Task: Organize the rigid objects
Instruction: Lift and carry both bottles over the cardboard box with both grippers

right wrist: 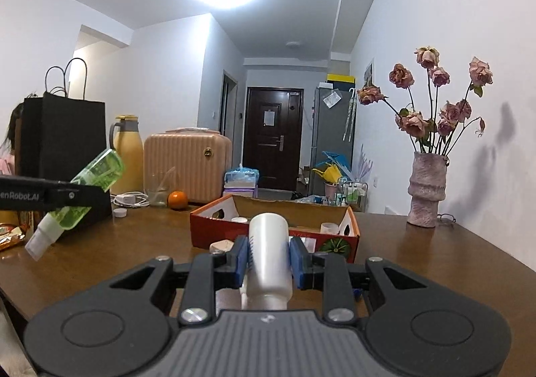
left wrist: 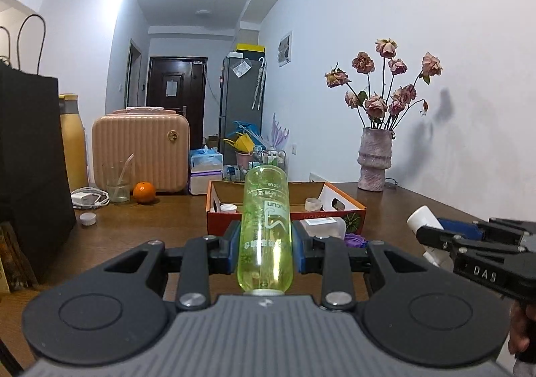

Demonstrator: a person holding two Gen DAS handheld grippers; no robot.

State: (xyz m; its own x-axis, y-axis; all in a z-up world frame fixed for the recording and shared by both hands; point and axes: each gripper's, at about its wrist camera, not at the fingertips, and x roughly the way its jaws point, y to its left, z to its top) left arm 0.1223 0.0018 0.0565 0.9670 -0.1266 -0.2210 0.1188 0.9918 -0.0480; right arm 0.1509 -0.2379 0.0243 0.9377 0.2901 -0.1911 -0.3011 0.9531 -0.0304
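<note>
Item one: your left gripper (left wrist: 265,251), blue pads pinching a green bottle (left wrist: 264,229) on both flanks. The bottle's long axis runs along the fingers, flat base pointing forward and slightly up, neck end back toward the camera housing. From the right wrist view the same bottle (right wrist: 83,194) shows tilted, white cap low and toward you, base high and away, held clear of the table (right wrist: 435,263).

Item two: your right gripper (right wrist: 268,258), pads clamped on a white bottle (right wrist: 269,253). Long axis again along the fingers: closed rounded end forward, narrower neck back toward the camera. In the left wrist view this bottle (left wrist: 423,219) juts up and left out of the black fingers, off to the right of your left gripper.

Item three: an orange cardboard box (right wrist: 254,233), open-topped, just ahead of and below both grippers. Inside it, a white cap (left wrist: 228,208) at the left and a small white jar (left wrist: 313,203) toward the right.

Item four: a purple lid (left wrist: 354,239), below the left gripper's right finger, in front of the box.

Item five: beyond the box to the right, a vase of dried roses (right wrist: 427,189). Ahead to the left, an orange (left wrist: 144,192), a glass (left wrist: 117,182), a pink case (left wrist: 140,150) and a black paper bag (right wrist: 63,142).
</note>
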